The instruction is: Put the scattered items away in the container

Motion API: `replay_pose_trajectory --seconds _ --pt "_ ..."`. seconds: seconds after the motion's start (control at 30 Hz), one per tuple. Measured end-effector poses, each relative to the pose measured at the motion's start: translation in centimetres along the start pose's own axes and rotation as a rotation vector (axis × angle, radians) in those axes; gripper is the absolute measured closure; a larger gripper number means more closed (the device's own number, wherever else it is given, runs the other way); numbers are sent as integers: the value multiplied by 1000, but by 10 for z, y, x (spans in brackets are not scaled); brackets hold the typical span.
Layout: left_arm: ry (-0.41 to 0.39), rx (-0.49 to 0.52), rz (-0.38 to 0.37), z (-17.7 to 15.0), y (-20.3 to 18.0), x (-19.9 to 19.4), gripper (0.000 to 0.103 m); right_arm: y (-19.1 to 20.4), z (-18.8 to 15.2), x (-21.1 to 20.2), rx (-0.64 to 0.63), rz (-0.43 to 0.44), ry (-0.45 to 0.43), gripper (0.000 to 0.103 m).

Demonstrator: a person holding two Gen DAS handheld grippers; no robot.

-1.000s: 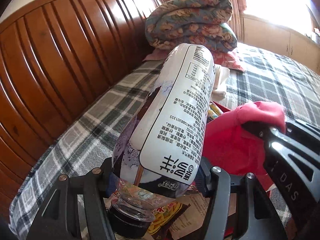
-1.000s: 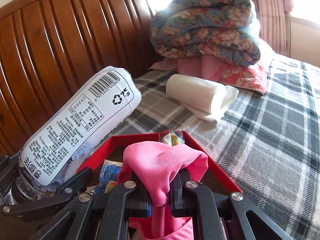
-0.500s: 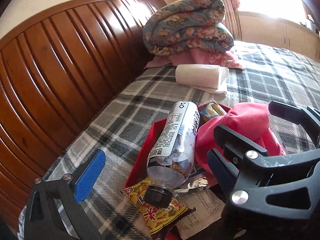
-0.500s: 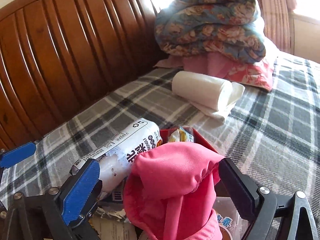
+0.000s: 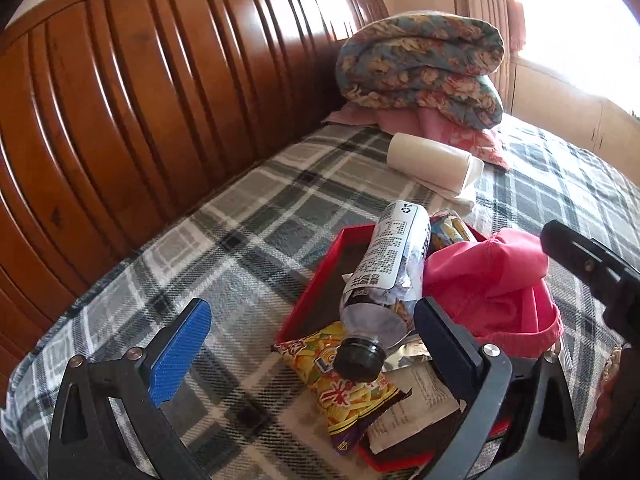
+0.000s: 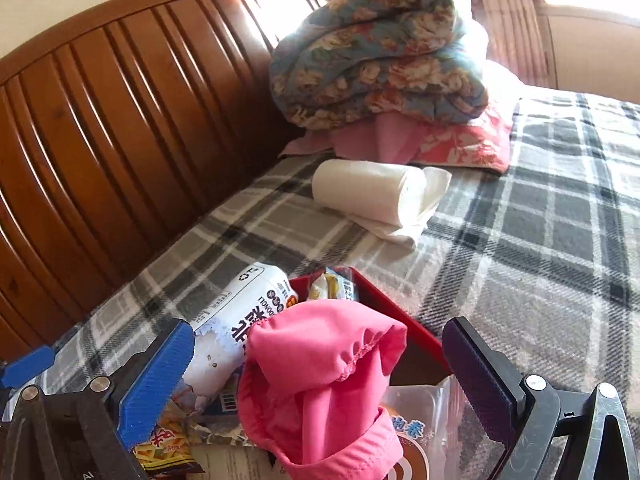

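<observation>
A red tray (image 5: pixel 316 280) lies on the plaid bed. In it lie a white-labelled bottle (image 5: pixel 394 264) with a black cap, a pink cloth (image 5: pixel 488 280), a yellow snack bag (image 5: pixel 340 384) and papers. My left gripper (image 5: pixel 312 340) is open and empty, just before the bottle's cap. In the right wrist view the tray's rim (image 6: pixel 384 296) shows, with the bottle (image 6: pixel 232 320) and the pink cloth (image 6: pixel 320 376) heaped in it. My right gripper (image 6: pixel 320 368) is open around the cloth, not gripping it.
A white paper roll (image 5: pixel 432 162) lies on the bed beyond the tray; it also shows in the right wrist view (image 6: pixel 372 192). A folded floral quilt (image 6: pixel 380 52) sits on pink pillows at the back. A wooden headboard (image 5: pixel 140 100) runs along the left.
Both grippers opened and pulled back. The left let go of the bottle, which now lies in the tray. The right let go of the pink cloth, which rests in the tray.
</observation>
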State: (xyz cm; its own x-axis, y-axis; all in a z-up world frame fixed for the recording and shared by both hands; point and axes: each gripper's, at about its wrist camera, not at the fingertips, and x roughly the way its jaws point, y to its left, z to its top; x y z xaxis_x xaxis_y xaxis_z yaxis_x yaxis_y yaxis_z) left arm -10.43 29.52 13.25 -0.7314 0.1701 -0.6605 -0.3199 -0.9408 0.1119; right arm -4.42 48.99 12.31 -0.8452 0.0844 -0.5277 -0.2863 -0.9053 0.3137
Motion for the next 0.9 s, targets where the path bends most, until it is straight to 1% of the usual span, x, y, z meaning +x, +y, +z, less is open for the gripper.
replay_pose_trajectory --seconds 0.13,0.2,0.27,0.33,0.37,0.43,0.53,0.57,0.6,0.67,0.73,0.83,0.9 --pt "-28 -40 23 -11 29 -20 0 7 -6 -16 68 47 -13 1" --pt "-31 -57 47 -19 49 -33 0 23 -9 -21 53 72 2 1" --pt "-30 -69 74 -28 70 -45 0 45 -16 -30 -6 59 4 1" --pt "-30 -83 102 -39 92 -57 0 73 -27 -42 -96 32 -17 1" --pt "-31 -93 120 -46 104 -64 0 90 -33 -47 -150 36 -23 1" --pt "-33 -105 156 -59 126 -73 0 123 -46 -56 -233 81 -28 1" --pt "-36 -136 197 -81 155 -82 0 170 -67 -71 -298 171 -32 0" --pt "-37 -158 198 -89 166 -86 0 184 -76 -73 -314 189 -27 0" --pt "-35 -185 194 -97 176 -89 0 197 -86 -75 -333 187 -17 0" --pt "-43 -245 177 -115 195 -94 0 215 -107 -76 -374 160 -7 0" --pt "-33 -264 203 -131 208 -94 0 225 -125 -76 -394 160 -16 0" --pt "19 -269 174 -153 225 -84 0 236 -144 -66 -426 149 23 0" --pt "38 -284 176 -167 236 -79 0 240 -155 -60 -433 135 44 0"
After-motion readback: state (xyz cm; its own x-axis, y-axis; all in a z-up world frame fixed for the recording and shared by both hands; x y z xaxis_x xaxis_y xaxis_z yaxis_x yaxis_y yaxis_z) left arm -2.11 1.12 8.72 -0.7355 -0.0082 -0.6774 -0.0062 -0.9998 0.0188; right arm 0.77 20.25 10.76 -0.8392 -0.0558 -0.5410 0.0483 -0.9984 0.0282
